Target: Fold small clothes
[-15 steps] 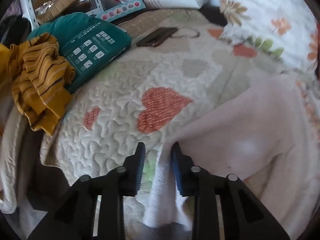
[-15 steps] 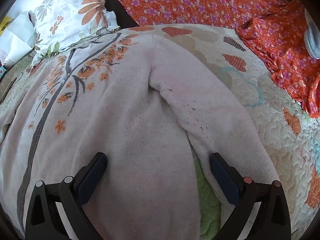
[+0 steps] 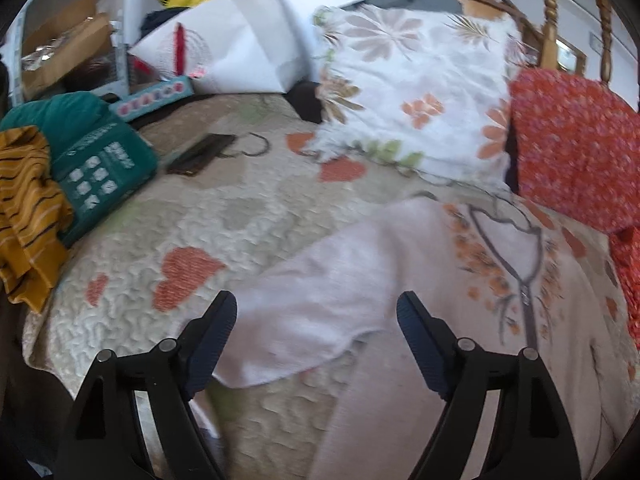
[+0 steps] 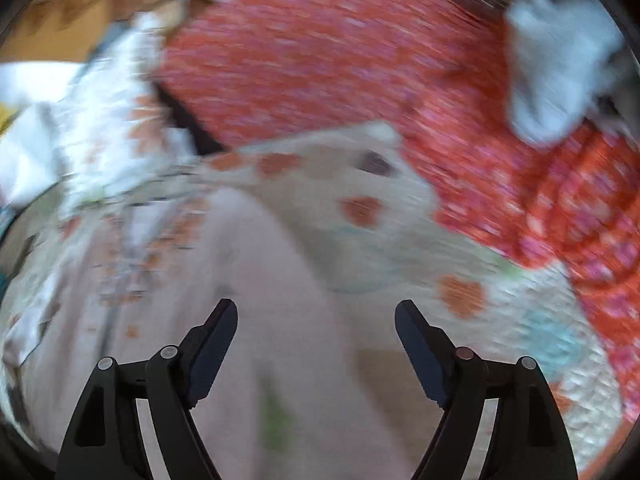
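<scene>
L gripper (image 3: 316, 310): jaws spread wide, nothing pinched. Pale pink sweater (image 3: 460, 360) lies flat on the quilt (image 3: 224, 208) under and ahead of it. Its sleeve (image 3: 320, 304) runs diagonally across the gap btwn the fingers, cuff end w/ rounded edge just inside the L finger (image 3: 212, 332); R finger (image 3: 420, 340) sits over the sweater body. Whether pads touch the cloth – can't tell.

R gripper (image 4: 316, 312): jaws also wide apart, holding nothing. View heavily blurred. Sweater fabric (image 4: 260, 280) fills the gap btwn its fingers and spreads to the L; its R edge runs up diagonally, bare quilt (image 4: 500, 320) beyond it on the R.

Room: open quilt w/ heart patches L of the sleeve, free as far as a teal package (image 3: 96, 160) and mustard striped garment (image 3: 28, 208) at the L bed edge. Farther back a dark flat object (image 3: 200, 154) on the quilt. Sweater's flower print (image 3: 500, 264) reaches toward a floral pillow (image 3: 412, 92); red floral fabric (image 3: 572, 148) closes off the far R side. White bag (image 3: 240, 52) and shelving behind.
</scene>
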The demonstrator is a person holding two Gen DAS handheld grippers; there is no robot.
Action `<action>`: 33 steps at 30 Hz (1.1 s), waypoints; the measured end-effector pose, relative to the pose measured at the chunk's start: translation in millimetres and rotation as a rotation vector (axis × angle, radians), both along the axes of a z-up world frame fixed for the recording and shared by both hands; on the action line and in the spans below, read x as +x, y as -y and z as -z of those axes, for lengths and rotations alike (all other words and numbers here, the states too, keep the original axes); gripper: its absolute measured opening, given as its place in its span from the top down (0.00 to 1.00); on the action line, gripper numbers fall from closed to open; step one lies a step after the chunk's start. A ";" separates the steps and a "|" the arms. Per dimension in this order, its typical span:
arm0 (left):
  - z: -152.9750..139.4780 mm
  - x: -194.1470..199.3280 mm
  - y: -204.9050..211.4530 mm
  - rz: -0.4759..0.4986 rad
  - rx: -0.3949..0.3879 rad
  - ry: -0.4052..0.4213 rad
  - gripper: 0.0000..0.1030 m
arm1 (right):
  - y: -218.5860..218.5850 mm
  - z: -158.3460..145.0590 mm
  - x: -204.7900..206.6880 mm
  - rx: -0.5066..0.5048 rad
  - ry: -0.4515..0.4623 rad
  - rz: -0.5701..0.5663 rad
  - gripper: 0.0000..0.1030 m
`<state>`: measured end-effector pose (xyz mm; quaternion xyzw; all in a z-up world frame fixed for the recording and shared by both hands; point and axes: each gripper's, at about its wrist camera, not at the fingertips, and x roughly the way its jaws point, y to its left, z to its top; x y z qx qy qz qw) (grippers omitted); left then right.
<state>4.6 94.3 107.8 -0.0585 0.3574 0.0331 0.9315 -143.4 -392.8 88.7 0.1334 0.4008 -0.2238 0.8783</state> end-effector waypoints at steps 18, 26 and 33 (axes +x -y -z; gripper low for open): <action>11.4 -6.0 30.1 0.102 -0.026 -0.025 0.21 | -6.9 10.5 -46.7 -0.058 -0.098 -0.019 0.94; 17.0 -5.0 20.1 0.097 -0.123 -0.076 0.21 | -6.5 -54.4 -45.0 -0.362 -0.060 0.110 0.81; 18.5 -4.6 13.6 0.083 -0.144 -0.091 0.21 | 43.6 22.2 -79.8 0.074 -0.105 0.216 0.72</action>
